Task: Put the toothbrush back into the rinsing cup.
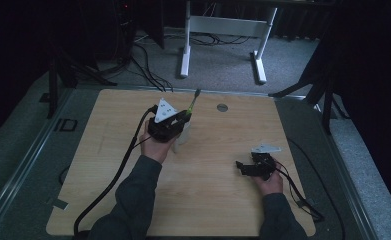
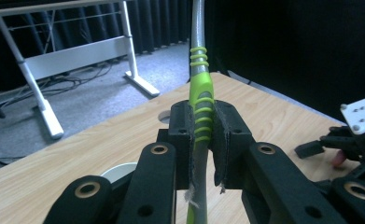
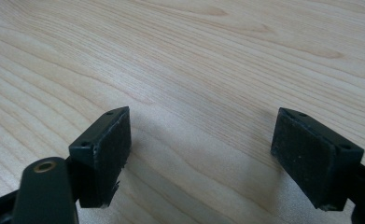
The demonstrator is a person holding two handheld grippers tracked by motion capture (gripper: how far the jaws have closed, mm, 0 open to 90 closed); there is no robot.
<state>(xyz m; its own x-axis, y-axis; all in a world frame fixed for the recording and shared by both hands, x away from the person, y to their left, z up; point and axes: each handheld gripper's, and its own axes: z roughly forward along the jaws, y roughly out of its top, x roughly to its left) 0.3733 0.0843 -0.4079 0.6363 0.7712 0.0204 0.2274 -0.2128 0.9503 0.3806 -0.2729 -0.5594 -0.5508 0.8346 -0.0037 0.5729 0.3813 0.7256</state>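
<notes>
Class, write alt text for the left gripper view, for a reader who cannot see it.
The left gripper is shut on a green and grey toothbrush that stands upright between the jaws, above a wooden table. Beyond the table are grey carpet and a white desk frame.

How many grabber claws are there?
2. The left gripper is raised over the table's far-left part, shut on a green and grey toothbrush. The right gripper is open, low over the wooden table, near its right side.

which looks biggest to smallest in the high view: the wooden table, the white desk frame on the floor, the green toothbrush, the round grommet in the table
1. wooden table
2. white desk frame, farther from the camera, so its true size is unsure
3. green toothbrush, in the left gripper
4. round grommet
</notes>
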